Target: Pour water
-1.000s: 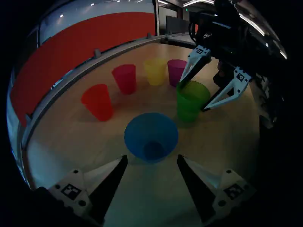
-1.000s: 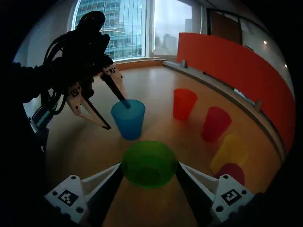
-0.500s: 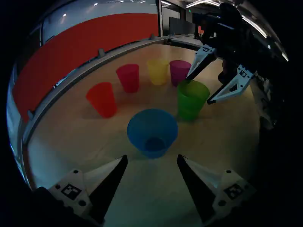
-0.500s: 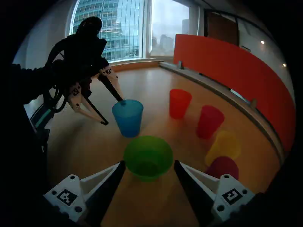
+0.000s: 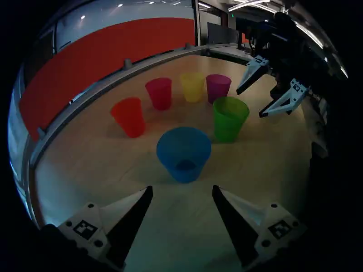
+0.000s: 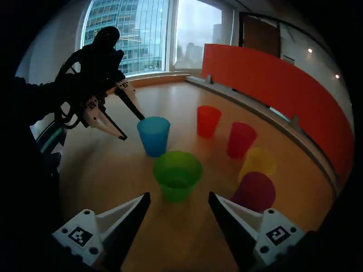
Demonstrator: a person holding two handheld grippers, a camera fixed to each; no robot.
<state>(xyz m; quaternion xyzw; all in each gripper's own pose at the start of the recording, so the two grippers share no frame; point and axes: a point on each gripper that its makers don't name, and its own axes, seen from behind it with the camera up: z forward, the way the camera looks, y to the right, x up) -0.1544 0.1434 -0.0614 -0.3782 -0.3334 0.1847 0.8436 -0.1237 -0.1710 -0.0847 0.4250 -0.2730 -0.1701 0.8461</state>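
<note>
Clearly, in the left gripper view the left gripper [image 5: 181,187] is spread open and holds nothing, its two fingers reaching onto the wooden counter [image 5: 90,172] just short of the blue cup [image 5: 183,152], which stands upright ahead of the gap between them, touched by neither. Beyond the blue cup and to its right stands the green cup [image 5: 230,119], close to it but apart. Farther behind the blue cup four more cups form a curved row: an orange cup [image 5: 129,116] at the left, then a pink cup [image 5: 159,93], a yellow cup [image 5: 193,86] and a purple cup [image 5: 218,87]. The right gripper [image 5: 250,104] hangs farther off, past the green cup from the blue cup, its jaws parted and empty. A red panel [image 5: 90,59] runs behind the row. In the right gripper view the right gripper [image 6: 178,194] is likewise open, with the green cup [image 6: 177,174] upright just ahead of its fingertips and untouched. The blue cup [image 6: 153,135] stands right behind it, and the left gripper [image 6: 134,128] hovers at the blue cup's left side, jaws apart, one fingertip near the rim. The other four cups stand to the right of the blue cup. Whether any cup holds water cannot be told.
</note>
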